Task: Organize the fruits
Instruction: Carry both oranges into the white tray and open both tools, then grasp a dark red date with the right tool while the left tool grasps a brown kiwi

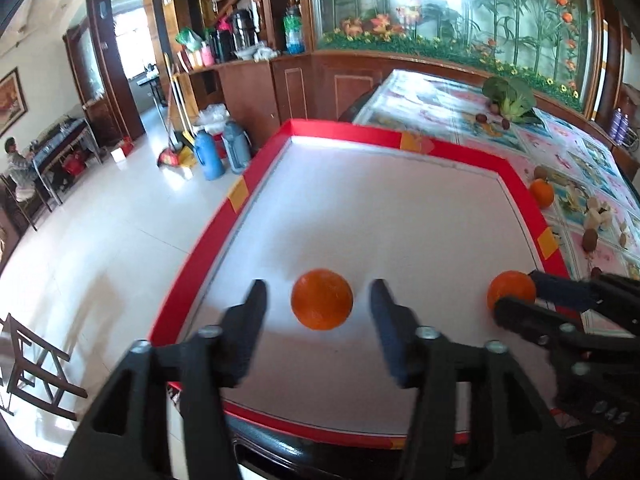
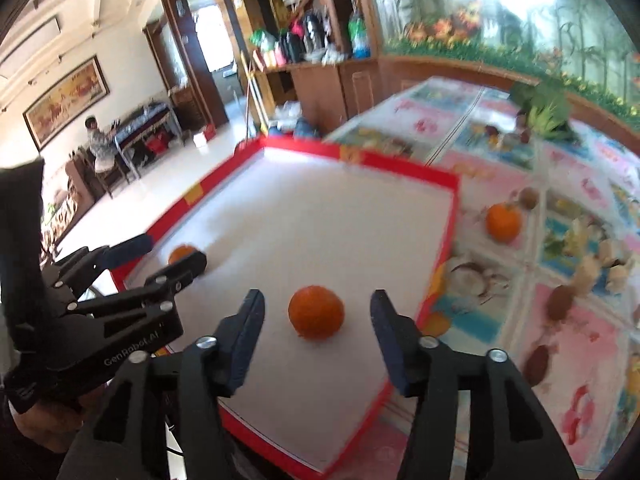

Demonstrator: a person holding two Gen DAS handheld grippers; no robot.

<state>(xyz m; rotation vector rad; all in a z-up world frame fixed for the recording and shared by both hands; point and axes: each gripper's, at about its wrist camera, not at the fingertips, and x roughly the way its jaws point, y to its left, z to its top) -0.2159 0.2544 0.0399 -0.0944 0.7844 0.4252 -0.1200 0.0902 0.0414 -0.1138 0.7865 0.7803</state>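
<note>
**Mia:** What is on the white mat (image 1: pixel 360 220) with the red edge?

**Ben:** Two oranges. The left gripper (image 1: pixel 318 300) has its two black fingers wide apart, and the first orange (image 1: pixel 322 299) sits on the mat right between them. The fingers do not touch it.

**Mia:** And the other one?

**Ben:** The right gripper (image 2: pixel 318 312) is wide apart too. The second orange (image 2: pixel 316 312) sits on the mat between its fingers, with gaps on both sides. It is near the mat's right edge.

**Mia:** Can each camera see the other gripper?

**Ben:** Yes. In the left camera, the right gripper comes in from the right side, with its orange peeking out at the tips. In the right camera, the left gripper comes in from the left, and its orange is partly hidden behind a finger.

**Mia:** Is there more fruit?

**Ben:** A third orange (image 2: pixel 503 223) lies off the mat, on the colourful tablecloth (image 2: pixel 580 320), just past the red edge. A small brown fruit (image 2: pixel 530 197) sits just beside it. More brown fruits (image 2: pixel 560 307) lie nearer. Something green and leafy (image 1: pixel 510 98) rests at the far end of the table.

**Mia:** And past the table?

**Ben:** A shiny floor with a blue jug (image 1: pixel 210 156) and a grey jug (image 1: pixel 237 146) standing side by side.
</note>
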